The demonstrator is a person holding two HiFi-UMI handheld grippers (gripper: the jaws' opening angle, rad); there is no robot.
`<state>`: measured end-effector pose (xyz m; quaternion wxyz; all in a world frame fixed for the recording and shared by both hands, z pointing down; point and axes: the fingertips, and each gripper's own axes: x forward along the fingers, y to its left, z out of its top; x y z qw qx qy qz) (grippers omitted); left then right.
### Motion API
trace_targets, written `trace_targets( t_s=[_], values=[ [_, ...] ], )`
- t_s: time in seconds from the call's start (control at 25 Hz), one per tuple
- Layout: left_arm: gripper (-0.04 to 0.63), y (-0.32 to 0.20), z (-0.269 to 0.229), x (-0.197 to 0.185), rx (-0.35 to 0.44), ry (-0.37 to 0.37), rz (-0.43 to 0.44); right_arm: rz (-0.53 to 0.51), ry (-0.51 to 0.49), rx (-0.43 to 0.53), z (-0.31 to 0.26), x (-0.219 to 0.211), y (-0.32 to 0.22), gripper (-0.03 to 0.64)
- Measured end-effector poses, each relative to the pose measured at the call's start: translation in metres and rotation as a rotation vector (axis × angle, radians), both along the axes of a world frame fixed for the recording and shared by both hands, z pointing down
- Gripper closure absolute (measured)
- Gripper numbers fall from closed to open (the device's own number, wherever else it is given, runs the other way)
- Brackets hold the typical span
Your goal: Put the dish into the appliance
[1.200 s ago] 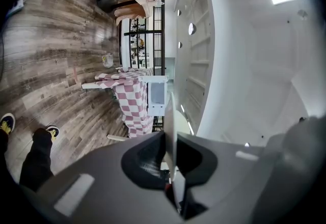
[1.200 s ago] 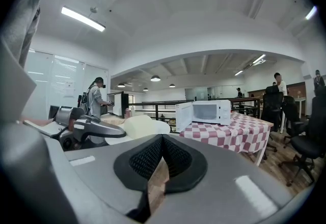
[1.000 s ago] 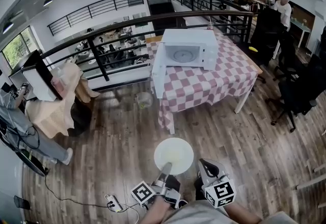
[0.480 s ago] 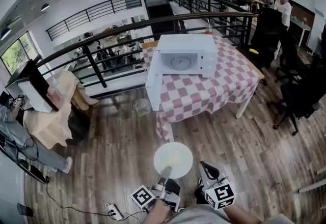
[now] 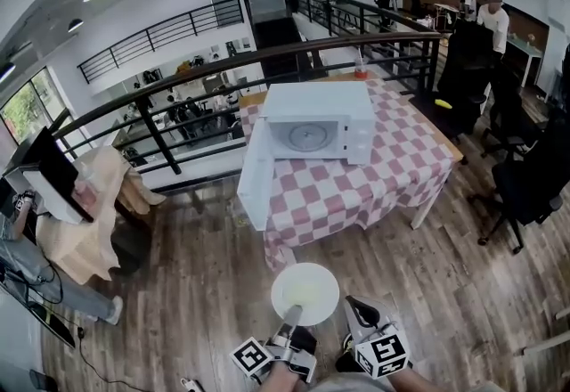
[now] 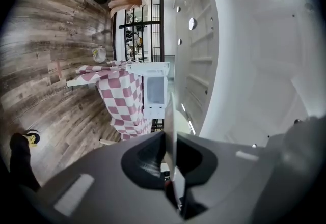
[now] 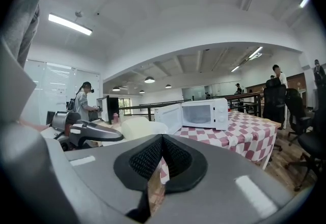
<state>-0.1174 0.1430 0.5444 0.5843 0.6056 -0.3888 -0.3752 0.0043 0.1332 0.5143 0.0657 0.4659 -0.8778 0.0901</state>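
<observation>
Lying flat and face up in the head view, the round white ceramic dish has its near rim clamped in the left gripper, well short of the open white microwave on the red-checked table. The left gripper view shows it only edge-on, a thin line pinched between the jaws and aimed at the microwave. The right gripper view shows the right gripper with jaws together and empty, the dish to its left.

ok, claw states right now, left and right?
Left claw: closed on the dish, gripping its rim.
Right claw: closed, empty.
</observation>
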Motion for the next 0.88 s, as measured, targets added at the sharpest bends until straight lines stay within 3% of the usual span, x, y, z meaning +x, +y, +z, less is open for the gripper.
trace_targets(
  t_s=[0.88],
  values=[
    [0.571, -0.108, 0.002, 0.07, -0.031, -0.013, -0.073, -0.059, -0.004, 0.019, -0.008, 0.065, -0.123, 0.617]
  ],
)
